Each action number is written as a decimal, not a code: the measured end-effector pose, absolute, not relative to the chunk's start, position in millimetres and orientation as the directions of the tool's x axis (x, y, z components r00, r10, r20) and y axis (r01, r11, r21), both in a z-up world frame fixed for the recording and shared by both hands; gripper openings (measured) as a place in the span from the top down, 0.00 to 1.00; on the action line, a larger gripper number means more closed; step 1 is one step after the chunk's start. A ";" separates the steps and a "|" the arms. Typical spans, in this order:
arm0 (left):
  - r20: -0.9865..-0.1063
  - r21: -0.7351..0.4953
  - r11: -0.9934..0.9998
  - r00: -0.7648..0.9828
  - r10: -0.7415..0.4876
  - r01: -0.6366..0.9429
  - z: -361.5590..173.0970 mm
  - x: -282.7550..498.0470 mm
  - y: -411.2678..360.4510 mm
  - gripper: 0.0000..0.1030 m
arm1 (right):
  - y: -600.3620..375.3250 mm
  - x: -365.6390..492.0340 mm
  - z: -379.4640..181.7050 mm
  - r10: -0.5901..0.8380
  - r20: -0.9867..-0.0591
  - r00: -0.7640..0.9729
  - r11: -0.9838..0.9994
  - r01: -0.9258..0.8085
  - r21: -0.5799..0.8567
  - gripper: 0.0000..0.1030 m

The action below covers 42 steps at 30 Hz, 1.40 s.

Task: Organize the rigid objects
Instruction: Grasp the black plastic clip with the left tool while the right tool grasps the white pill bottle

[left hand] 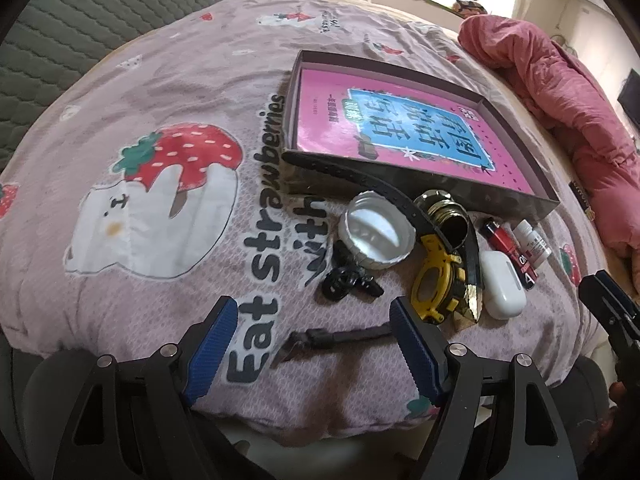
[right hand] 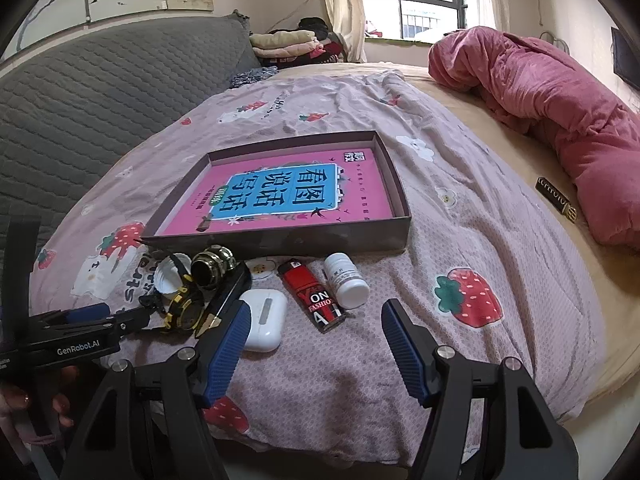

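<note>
A shallow dark box (left hand: 416,178) (right hand: 280,236) holding a pink book (left hand: 384,128) (right hand: 280,196) lies on the bed. In front of it lie a white cap (left hand: 374,234) (right hand: 170,274), a black clip (left hand: 346,280), a yellow watch (left hand: 434,284) (right hand: 182,308), a gold-black bottle (left hand: 444,216) (right hand: 210,266), a white earbud case (left hand: 502,280) (right hand: 264,318), a red lighter (left hand: 510,250) (right hand: 312,294) and a small white bottle (left hand: 534,242) (right hand: 346,280). My left gripper (left hand: 312,320) is open and empty before the clip. My right gripper (right hand: 316,324) is open and empty around the lighter's near end.
A pink strawberry-print sheet (left hand: 160,160) (right hand: 460,240) covers the bed. A red quilt (left hand: 560,92) (right hand: 560,112) lies at the right. A grey quilted headboard (right hand: 80,100) stands at the left. A dark thin tool (left hand: 340,336) lies between my left fingers. A black-gold tag (right hand: 556,200) lies at the right.
</note>
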<state>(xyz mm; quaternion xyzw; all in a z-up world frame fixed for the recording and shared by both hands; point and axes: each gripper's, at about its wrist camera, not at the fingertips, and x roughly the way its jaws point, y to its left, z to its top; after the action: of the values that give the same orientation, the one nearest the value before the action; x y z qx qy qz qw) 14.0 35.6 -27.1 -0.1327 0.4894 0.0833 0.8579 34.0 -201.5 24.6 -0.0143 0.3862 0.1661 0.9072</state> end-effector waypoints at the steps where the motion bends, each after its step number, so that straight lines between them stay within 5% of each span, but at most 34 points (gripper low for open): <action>1: -0.861 -0.153 0.951 0.508 0.005 -0.268 -28.0 16.3 35.6 0.23 | -202.4 35.1 23.7 0.290 -0.706 0.646 0.945 -0.310 0.104 0.35; 6: -0.861 -0.179 0.948 0.507 -0.023 -0.262 -32.0 26.6 32.5 0.26 | -202.1 41.7 18.3 0.278 -0.713 0.644 0.949 -0.299 0.100 0.35; 16: -0.872 -0.204 0.943 0.486 -0.054 -0.262 -40.3 36.8 30.0 0.56 | -193.3 52.1 8.8 0.253 -0.719 0.648 0.950 -0.306 0.058 0.35; 37: -0.877 -0.199 0.945 0.477 -0.053 -0.261 -52.3 58.2 29.6 0.65 | -213.5 104.0 -14.7 0.237 -0.770 0.592 0.954 -0.292 0.068 0.35; 42: -0.874 -0.210 0.944 0.482 -0.065 -0.253 -53.7 61.4 32.8 0.65 | -205.8 110.5 -25.2 0.246 -0.792 0.559 0.941 -0.335 0.055 0.42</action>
<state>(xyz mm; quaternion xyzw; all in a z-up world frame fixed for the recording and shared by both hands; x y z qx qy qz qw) 61.4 32.8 -53.7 -0.1571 0.5060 0.0554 0.8463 110.5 -205.8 -25.2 -0.0507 0.4396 0.1647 0.8815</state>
